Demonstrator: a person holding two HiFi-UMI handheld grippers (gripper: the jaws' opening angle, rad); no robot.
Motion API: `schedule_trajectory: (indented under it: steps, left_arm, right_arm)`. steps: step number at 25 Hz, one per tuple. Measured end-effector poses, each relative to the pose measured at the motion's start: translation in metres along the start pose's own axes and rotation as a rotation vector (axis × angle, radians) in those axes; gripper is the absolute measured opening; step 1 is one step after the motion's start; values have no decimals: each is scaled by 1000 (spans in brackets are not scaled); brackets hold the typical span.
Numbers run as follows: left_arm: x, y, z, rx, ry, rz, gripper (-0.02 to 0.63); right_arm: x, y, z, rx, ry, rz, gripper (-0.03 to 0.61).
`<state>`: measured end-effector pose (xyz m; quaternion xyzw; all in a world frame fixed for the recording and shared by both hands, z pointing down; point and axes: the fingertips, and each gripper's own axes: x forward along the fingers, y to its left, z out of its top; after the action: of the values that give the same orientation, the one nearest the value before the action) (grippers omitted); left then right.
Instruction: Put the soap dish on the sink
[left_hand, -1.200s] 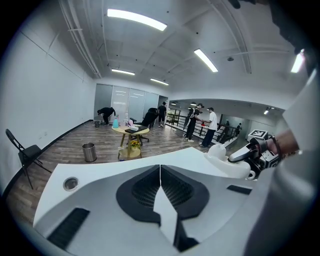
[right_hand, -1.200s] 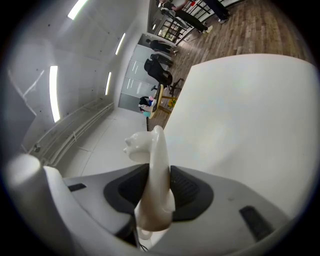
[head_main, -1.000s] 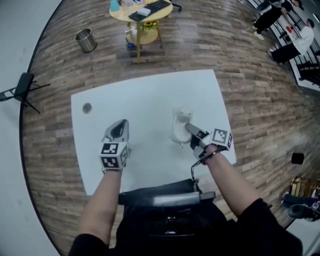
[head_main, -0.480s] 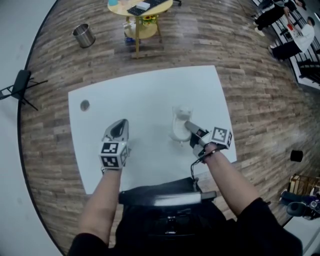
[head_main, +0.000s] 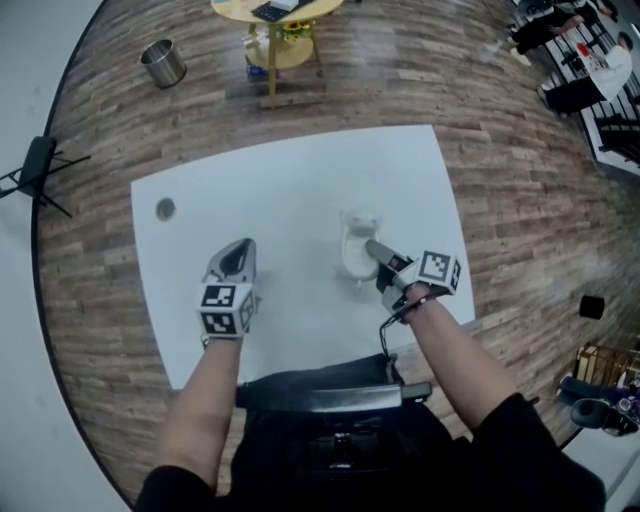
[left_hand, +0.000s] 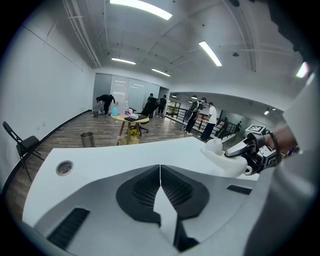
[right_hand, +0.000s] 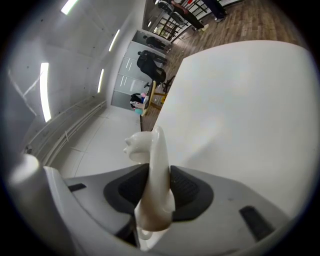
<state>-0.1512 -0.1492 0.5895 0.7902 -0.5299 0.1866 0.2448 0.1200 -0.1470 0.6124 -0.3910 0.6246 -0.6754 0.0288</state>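
White soap dish (right_hand: 155, 150), clamped by its thin rim in our right gripper (head_main: 373, 250), could, we think, pivot and slip free; our left gripper (left_hand: 160, 182) is closed on nothing.

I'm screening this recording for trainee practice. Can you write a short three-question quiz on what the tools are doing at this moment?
1. True or false: the left tool grips the soap dish.
2. The right tool has its jaws: A, wide apart and empty; B, closed on the soap dish; C, out of view.
3. Fill in: the left tool's jaws are ____ with nothing between them.

Key: 1 false; 2 B; 3 shut.
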Motion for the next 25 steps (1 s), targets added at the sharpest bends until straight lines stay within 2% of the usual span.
schedule_trajectory:
  steps: [25]
  left_arm:
    - [16,10,-20,-8,55,-10,9]
  right_arm:
    - [16,-23,-1,21,20,-44,135]
